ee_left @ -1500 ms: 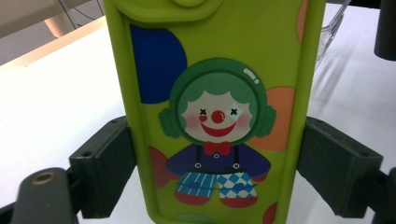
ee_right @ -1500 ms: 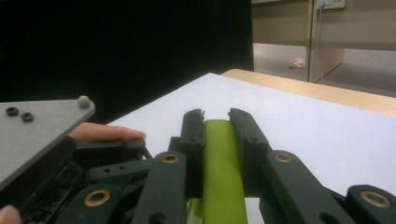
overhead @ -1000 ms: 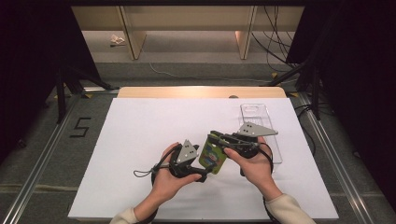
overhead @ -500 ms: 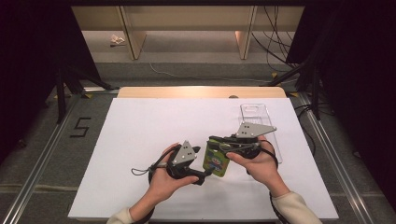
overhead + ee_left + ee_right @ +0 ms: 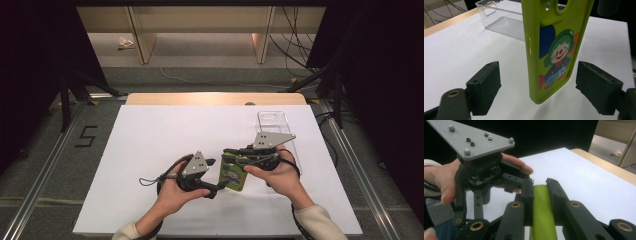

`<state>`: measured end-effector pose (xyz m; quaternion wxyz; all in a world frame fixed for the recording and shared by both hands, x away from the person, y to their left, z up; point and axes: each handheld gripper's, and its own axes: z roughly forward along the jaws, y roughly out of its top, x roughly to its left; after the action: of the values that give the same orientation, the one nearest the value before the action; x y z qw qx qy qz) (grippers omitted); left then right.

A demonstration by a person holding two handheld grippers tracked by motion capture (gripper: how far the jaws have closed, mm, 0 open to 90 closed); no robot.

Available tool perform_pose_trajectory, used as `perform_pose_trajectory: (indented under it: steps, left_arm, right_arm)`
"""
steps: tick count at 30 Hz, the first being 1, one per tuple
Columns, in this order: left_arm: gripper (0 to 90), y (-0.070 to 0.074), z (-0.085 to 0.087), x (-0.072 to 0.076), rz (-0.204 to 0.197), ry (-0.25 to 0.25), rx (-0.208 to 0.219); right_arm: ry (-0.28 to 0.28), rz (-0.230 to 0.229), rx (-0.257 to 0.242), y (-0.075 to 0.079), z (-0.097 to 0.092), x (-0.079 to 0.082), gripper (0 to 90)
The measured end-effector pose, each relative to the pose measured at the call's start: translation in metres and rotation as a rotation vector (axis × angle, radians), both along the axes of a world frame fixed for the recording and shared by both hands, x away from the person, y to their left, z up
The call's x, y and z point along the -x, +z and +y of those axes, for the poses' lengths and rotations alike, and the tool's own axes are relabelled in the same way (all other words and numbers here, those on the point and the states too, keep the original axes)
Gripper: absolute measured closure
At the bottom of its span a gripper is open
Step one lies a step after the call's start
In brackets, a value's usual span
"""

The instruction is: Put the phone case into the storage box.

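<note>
Case [image 5: 549, 50] between parted left jaws

Lime-green phone case [image 5: 554, 50] shows a green-haired, red-nosed clown print with blue and orange patches; black jaws, white table [image 5: 150, 140], clear tray [image 5: 504, 22].

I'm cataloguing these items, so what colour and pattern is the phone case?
Lime green phone case printed with a green-haired clown; clearest in the left gripper view.
</note>
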<state>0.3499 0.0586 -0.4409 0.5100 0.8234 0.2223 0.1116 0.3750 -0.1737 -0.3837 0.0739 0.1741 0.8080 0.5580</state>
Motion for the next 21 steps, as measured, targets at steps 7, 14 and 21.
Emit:
perform_pose_trajectory:
  steps: [7,14,21]
  left_arm:
    - [21.2,-0.003,0.000,-0.002,0.011,-0.031,-0.015]
    - [22.8,-0.009,0.000,-0.004,0.033,-0.041,-0.033]
    - [25.0,-0.014,-0.002,-0.005,0.051,-0.060,-0.044]
  right_arm:
    - [0.044,-0.001,0.008,0.000,0.001,0.001,77.6]
    - [0.060,-0.003,0.008,0.002,0.002,0.002,77.6]
    - [0.066,0.005,-0.002,0.002,0.002,0.003,77.6]
